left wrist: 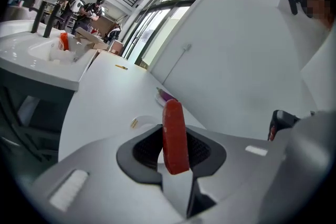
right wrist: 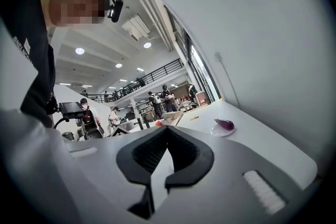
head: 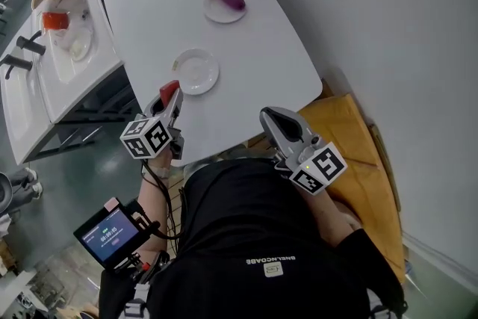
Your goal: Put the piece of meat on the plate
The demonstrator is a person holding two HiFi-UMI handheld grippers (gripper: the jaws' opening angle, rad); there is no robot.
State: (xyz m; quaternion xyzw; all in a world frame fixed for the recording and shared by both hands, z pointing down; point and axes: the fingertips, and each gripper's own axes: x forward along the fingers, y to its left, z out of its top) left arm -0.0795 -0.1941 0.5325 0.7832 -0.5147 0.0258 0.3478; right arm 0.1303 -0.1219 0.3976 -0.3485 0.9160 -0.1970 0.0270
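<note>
Red meat (left wrist: 173, 118) pinched in my left gripper (left wrist: 175, 140) hides most of the plate (left wrist: 144, 120) ahead; right gripper (right wrist: 167, 131) is pressed together, empty.

Meat (head: 169, 91): red, glossy, longish slab w/ rounded end. It was pinched between the jaws of the left gripper (head: 172, 99), standing on edge, approx. upright in the left gripper view, its rounded top sticking well past the jaw tips. In the head view it sat just beside the plate's near-left rim, not on the plate.

Plate (head: 196, 71): small, round, white, w/ raised rim. It lay flat on the white table (head: 261, 48), close to the table's near edge. Its centre was bare; a tiny yellowish bit (head: 175, 65) sat at the left rim. Whether meat and rim touched couldn't be told.
</note>
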